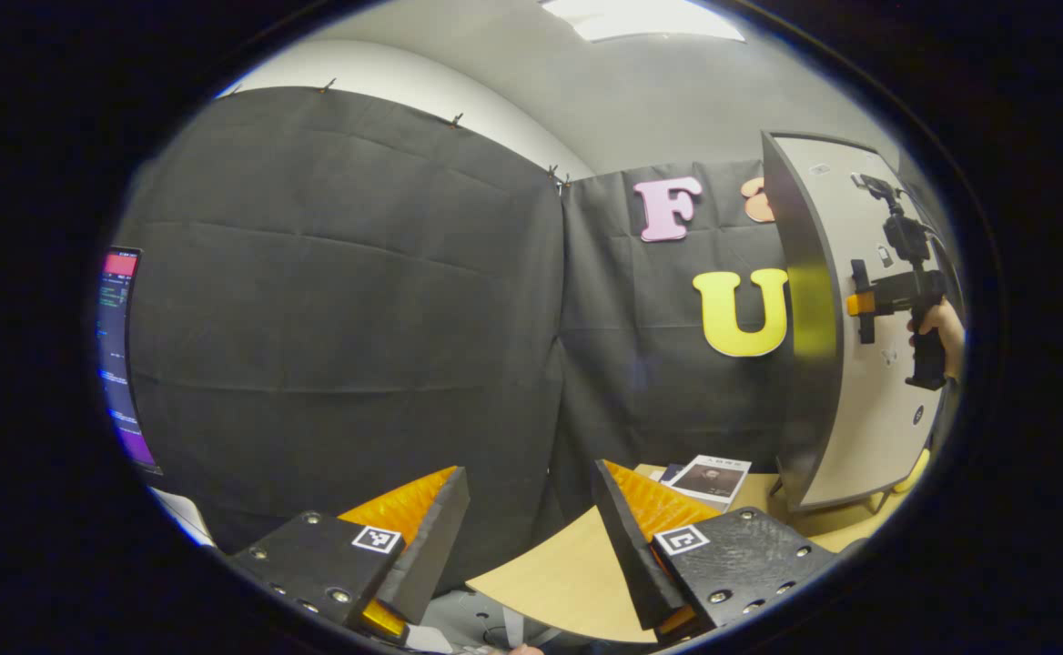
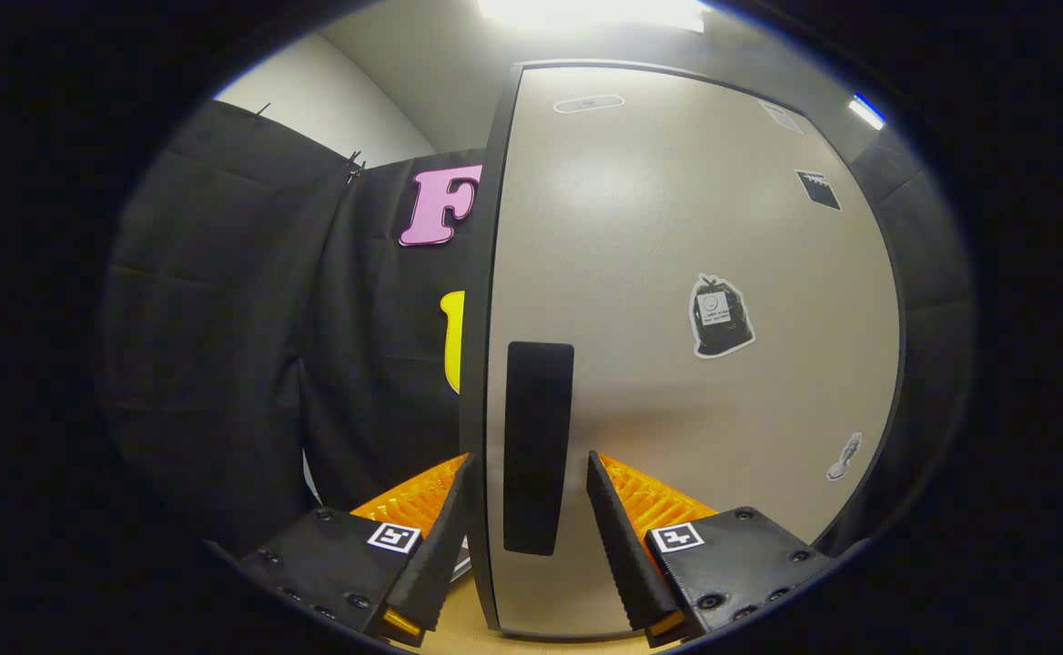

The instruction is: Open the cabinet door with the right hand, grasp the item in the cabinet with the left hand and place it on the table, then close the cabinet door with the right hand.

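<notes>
Left gripper (image 1: 531,509): held low above the near edge of the table, fingers spread wide, nothing between them; the black cloth wall is faced.
Right gripper (image 2: 527,505): fingers parted on either side of the door's handle edge; whether they press on anything cannot be told. In the left gripper view the same tool (image 1: 868,303) is seen against the door face, held by a hand (image 1: 941,332).
Cabinet door (image 2: 677,273): pale, flat panel with a dark edge, seen upright and close; whether it is shut or ajar cannot be told. In the left gripper view it (image 1: 845,382) is seen at the far right, standing on the table.
Handle (image 2: 536,446): dark upright bar near the door's left edge, set between the right gripper's fingers.
Item in the cabinet: hidden behind the door; its place cannot be told.
Stickers: one dark bag-shaped sticker (image 2: 721,317) is fixed mid-door; smaller ones are set near the upper and lower right corners.
Table (image 1: 550,569): light wood top, partly covered by the left gripper's fingers.
Booklet (image 1: 712,478): laid flat on the table beside the cabinet's foot.
Screen (image 1: 120,355): lit, at the far left edge, beside the cloth wall.
Ceiling light (image 2: 591,13): bright strip overhead.
</notes>
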### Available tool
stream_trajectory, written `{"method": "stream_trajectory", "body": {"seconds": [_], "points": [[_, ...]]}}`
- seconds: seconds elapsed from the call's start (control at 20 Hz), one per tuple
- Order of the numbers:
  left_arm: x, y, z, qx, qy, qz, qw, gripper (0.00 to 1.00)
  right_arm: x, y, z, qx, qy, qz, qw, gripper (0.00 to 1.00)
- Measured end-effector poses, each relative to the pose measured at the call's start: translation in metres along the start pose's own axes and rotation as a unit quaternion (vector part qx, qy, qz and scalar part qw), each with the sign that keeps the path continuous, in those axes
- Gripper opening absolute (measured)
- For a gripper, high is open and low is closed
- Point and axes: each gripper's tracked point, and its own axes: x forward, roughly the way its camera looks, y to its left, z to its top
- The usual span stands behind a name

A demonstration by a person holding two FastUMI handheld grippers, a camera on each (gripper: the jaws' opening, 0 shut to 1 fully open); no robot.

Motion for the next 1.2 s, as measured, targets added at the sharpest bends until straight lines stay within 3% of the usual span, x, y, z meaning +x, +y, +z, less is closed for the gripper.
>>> {"method": "stream_trajectory", "body": {"seconds": [0.05,0.1,0.2,0.25,0.3,0.5,0.9,1.2], "points": [[0.001,0.002,-0.001,0.0,0.001,0.001,1.0,0.83,0.001,-0.001,-0.004,-0.001,0.003,-0.01,1.0,0.55],[0.002,0.004,-0.002,0.0,0.002,0.002,1.0,0.83,0.002,-0.002,-0.003,-0.003,0.004,-0.013,1.0,0.46],[0.003,0.007,-0.002,-0.001,0.003,0.0,1.0,0.83,0.001,-0.002,-0.004,0.003,0.009,-0.017,1.0,0.42],[0.003,0.007,-0.004,-0.002,0.003,-0.001,1.0,0.83,0.004,-0.001,-0.005,0.008,0.013,-0.019,1.0,0.32],[0.005,0.008,-0.004,-0.002,0.003,-0.002,1.0,0.83,0.004,-0.003,-0.005,0.011,0.016,-0.019,1.0,0.35],[0.007,0.003,-0.001,-0.006,0.001,-0.013,1.0,0.83,0.001,-0.001,-0.004,0.014,0.022,-0.009,1.0,0.11],[0.016,-0.039,0.012,-0.009,-0.011,-0.058,0.998,0.83,-0.029,0.003,0.001,0.025,0.031,0.045,0.998,0.11],[0.008,-0.107,0.023,-0.014,-0.013,-0.107,0.994,0.86,-0.061,0.003,0.008,0.035,0.044,0.106,0.993,0.1]]}}
